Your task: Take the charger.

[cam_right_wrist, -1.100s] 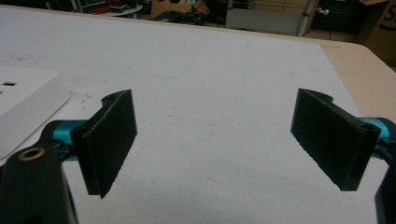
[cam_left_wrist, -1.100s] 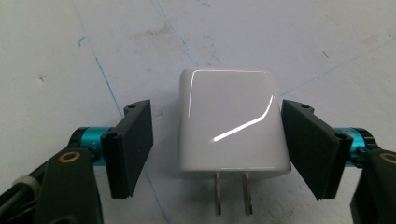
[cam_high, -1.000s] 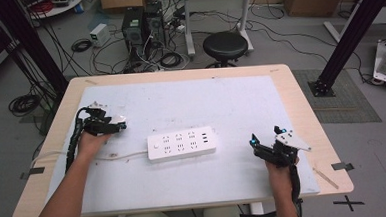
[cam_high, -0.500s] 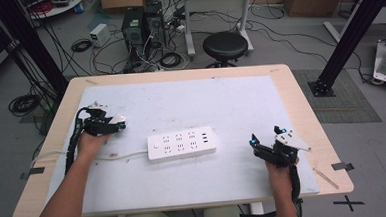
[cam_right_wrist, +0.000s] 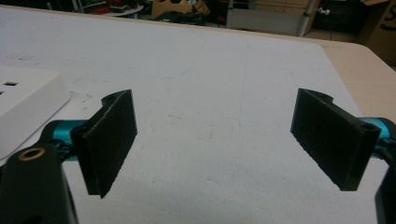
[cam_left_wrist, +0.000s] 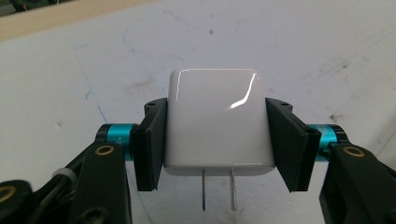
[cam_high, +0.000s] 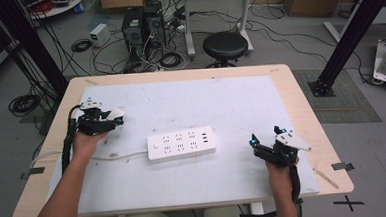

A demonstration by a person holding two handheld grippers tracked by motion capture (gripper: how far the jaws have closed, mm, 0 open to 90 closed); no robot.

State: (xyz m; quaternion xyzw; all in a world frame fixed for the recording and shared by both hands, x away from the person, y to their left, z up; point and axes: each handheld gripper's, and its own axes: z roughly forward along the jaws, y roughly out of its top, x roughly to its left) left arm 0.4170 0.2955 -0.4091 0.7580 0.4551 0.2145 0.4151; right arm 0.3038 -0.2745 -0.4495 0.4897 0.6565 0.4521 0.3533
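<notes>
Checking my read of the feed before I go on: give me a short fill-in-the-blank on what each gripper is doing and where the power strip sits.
1. The left gripper is shut on a white ____.
2. The charger's two metal prongs point toward the ____.
3. The right gripper's jaws stand ____, holding nothing.
4. The power strip lies ____ the two grippers.

Missing words: charger; camera; open; between

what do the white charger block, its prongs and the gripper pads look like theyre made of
Charger block: likely glossy white plastic; a bright highlight curves over its smooth face and rounded corners.
Prongs: thin flat blades with a dull grey sheen, probably metal.
Left gripper pads: matte black, no glare, possibly rubber or printed plastic; unclear which.
Right gripper pads: same matte black, faintly grainy surface.
</notes>
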